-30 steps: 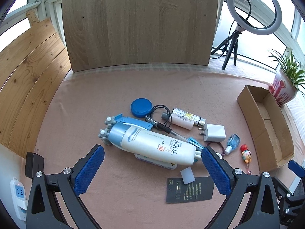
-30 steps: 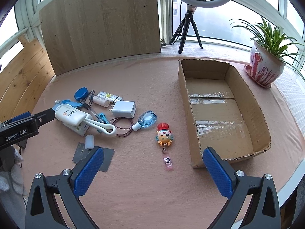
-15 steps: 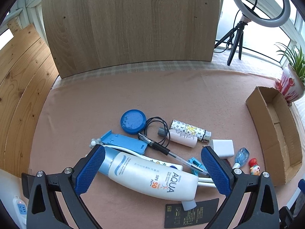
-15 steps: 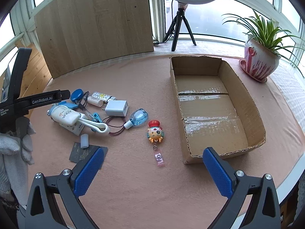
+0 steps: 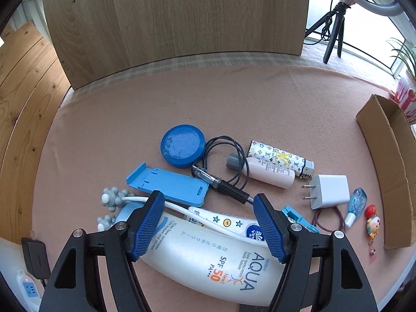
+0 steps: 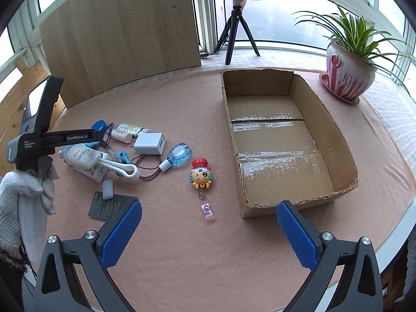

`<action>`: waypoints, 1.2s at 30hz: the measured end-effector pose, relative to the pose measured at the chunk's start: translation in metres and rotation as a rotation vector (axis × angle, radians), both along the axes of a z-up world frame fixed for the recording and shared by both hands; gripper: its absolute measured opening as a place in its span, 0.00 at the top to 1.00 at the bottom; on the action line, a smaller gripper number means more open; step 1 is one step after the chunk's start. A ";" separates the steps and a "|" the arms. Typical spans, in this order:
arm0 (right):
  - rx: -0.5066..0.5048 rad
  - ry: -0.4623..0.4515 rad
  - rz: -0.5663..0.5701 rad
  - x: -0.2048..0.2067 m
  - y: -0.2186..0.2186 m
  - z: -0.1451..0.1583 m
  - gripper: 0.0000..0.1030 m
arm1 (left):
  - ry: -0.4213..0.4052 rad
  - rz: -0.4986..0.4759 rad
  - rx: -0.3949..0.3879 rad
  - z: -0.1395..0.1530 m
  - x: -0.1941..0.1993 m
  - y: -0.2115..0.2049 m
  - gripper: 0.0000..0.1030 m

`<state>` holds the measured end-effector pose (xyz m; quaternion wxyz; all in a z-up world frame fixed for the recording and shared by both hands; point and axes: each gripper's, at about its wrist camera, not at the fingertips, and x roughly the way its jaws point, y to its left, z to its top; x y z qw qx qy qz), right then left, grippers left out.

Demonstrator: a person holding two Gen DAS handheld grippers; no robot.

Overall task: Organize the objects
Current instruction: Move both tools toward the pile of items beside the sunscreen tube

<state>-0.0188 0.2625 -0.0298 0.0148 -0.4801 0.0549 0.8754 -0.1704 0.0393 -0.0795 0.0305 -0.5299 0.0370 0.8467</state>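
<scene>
A pile of small objects lies on the pink cloth. My left gripper [image 5: 208,221] is down over the white AQUA sunscreen bottle [image 5: 208,257], its blue pads on either side of the bottle's upper part, partly closed; contact is unclear. It also shows in the right wrist view [image 6: 80,153]. Around it lie a blue phone stand [image 5: 167,183], blue round lid [image 5: 182,149], pen [image 5: 221,186], patterned lighter [image 5: 280,157], pink tube [image 5: 270,173] and white charger [image 5: 330,191]. My right gripper [image 6: 208,226] is open and empty, near the open cardboard box [image 6: 309,98].
A cartoon badge reel [image 6: 200,178], a blue bottle [image 6: 178,156] and a black card [image 6: 111,208] lie between the pile and the box. A potted plant [image 6: 348,78] stands at the back right. A wooden board [image 5: 169,20] and a ring light tripod [image 6: 236,33] stand behind.
My left gripper has moved forward and down over the sunscreen bottle and its jaws have narrowed around it. My right gripper has shifted slightly and stayed open.
</scene>
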 end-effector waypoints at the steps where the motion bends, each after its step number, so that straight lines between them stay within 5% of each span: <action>1: -0.001 -0.003 0.002 0.000 0.000 -0.001 0.01 | 0.002 -0.005 -0.004 -0.001 0.002 -0.001 0.28; 15: -0.015 -0.023 0.057 -0.003 -0.019 -0.007 0.01 | -0.017 -0.046 -0.012 -0.004 0.062 -0.021 0.29; 27: -0.040 -0.035 0.110 -0.005 -0.035 -0.011 0.01 | -0.040 0.025 0.050 -0.004 0.105 -0.062 0.27; 33: -0.057 -0.038 0.127 -0.006 -0.040 -0.011 0.01 | -0.045 0.026 -0.045 -0.005 0.123 -0.075 0.27; 36: -0.066 -0.042 0.133 -0.007 -0.040 -0.012 0.01 | -0.050 0.050 -0.025 -0.002 0.124 -0.087 0.27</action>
